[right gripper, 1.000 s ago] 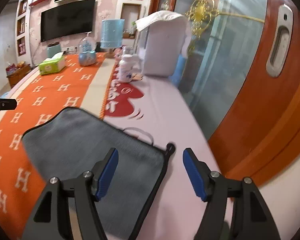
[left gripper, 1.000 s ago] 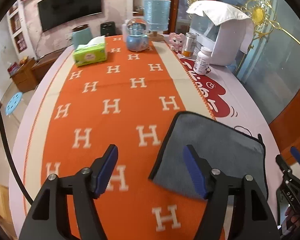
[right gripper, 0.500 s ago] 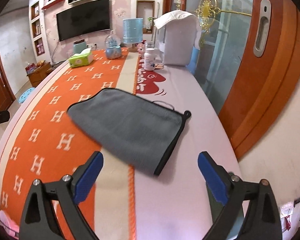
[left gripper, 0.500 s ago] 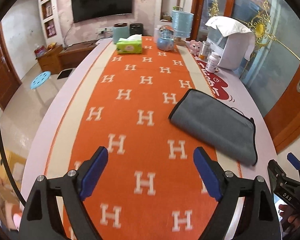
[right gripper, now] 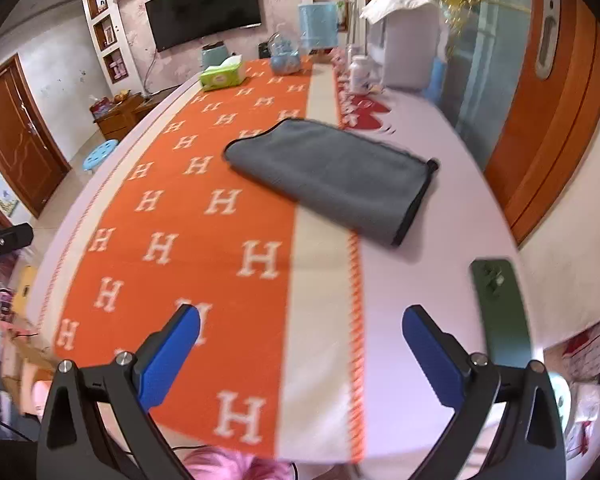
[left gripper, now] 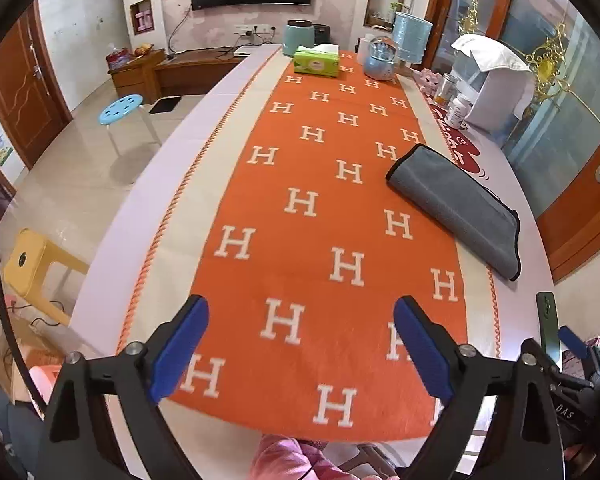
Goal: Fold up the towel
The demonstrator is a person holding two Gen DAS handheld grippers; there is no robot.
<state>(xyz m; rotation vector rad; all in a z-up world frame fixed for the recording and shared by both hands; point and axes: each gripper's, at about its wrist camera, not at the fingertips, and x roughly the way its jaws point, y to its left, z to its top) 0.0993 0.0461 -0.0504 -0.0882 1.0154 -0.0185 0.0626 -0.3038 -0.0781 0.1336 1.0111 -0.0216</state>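
Observation:
A grey towel (left gripper: 456,204) with black trim lies folded flat on the right side of the table, partly on the orange H-patterned runner (left gripper: 312,216). It also shows in the right wrist view (right gripper: 332,176). My left gripper (left gripper: 300,344) is open and empty, well back from the towel above the table's near end. My right gripper (right gripper: 300,356) is open and empty, also far back from the towel. The right gripper also shows at the lower right edge of the left wrist view (left gripper: 572,344).
A dark green phone (right gripper: 500,312) lies at the near right of the table. At the far end stand a green tissue box (left gripper: 316,62), a snow globe (left gripper: 380,60), pill bottles (left gripper: 458,110) and a white appliance (left gripper: 496,92). Stools (left gripper: 122,106) stand on the floor to the left.
Both grippers have pulled back and up from the towel, towards the table's near end. The towel stays folded on the table.

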